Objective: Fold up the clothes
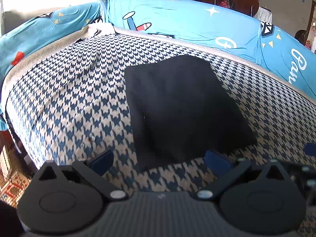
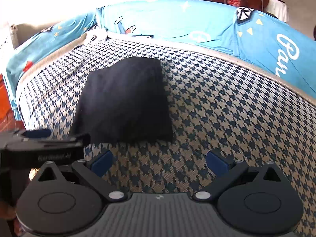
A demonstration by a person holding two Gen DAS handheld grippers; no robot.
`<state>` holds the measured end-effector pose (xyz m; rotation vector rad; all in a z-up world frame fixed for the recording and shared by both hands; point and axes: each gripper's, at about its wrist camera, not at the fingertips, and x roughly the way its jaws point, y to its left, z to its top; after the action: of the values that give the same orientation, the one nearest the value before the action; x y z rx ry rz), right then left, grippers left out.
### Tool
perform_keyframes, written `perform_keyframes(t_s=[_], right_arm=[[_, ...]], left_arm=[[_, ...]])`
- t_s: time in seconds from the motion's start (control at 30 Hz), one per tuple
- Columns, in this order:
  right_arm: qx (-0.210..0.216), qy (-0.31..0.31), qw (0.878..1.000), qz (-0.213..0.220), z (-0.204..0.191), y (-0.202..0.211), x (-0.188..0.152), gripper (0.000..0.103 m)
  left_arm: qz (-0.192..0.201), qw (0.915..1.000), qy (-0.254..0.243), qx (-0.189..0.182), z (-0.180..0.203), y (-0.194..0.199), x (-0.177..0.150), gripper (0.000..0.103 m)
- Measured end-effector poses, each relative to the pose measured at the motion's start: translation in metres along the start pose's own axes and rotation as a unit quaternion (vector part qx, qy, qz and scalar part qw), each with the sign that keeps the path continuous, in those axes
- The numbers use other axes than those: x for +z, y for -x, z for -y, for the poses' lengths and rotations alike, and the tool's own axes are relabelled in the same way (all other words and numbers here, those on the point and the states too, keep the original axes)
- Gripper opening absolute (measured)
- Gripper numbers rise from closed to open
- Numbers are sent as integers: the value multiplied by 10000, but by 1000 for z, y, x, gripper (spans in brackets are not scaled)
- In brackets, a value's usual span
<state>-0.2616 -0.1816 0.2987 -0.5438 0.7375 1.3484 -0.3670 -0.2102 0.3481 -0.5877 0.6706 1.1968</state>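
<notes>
Here the folded black garment [image 1: 185,108] lies just beyond both spread, empty tongs [image 1: 160,161].

Both wrist views low, facing forward, sharing folded black cloth [image 1: 183,106] nearby

Folded black garment [image 1: 183,106] lies flat on houndstooth-patterned blanket [image 1: 75,102], just ahead of left gripper [image 1: 160,161], ahead-left of right gripper [image 2: 160,161]. Blue printed bedsheet [image 1: 197,21] lies behind blanket, beyond the garment.
</notes>
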Motion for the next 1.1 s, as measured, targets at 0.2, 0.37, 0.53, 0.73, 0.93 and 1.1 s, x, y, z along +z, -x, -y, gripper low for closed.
perform_keyframes(t_s=[0.2, 0.37, 0.53, 0.73, 0.93, 1.1], right_arm=[[150, -83, 9998, 83, 2, 4, 0, 102], [275, -152, 9994, 152, 4, 8, 0, 102], [298, -34, 9994, 189, 0, 9, -1, 102], [324, -3, 9992, 216, 0, 11, -3, 102], [297, 107, 9993, 186, -3, 11, -4, 102], [294, 129, 9993, 176, -3, 11, -5, 102]], left_arm=[[-99, 9999, 79, 76, 3, 12, -8, 103], [-129, 9998, 98, 131, 4, 21, -13, 103], [-170, 9995, 101, 234, 4, 29, -18, 103], [-169, 9993, 127, 300, 2, 37, -20, 103], [-173, 9988, 71, 449, 4, 41, -23, 103], [-180, 9984, 70, 530, 5, 44, -23, 103]])
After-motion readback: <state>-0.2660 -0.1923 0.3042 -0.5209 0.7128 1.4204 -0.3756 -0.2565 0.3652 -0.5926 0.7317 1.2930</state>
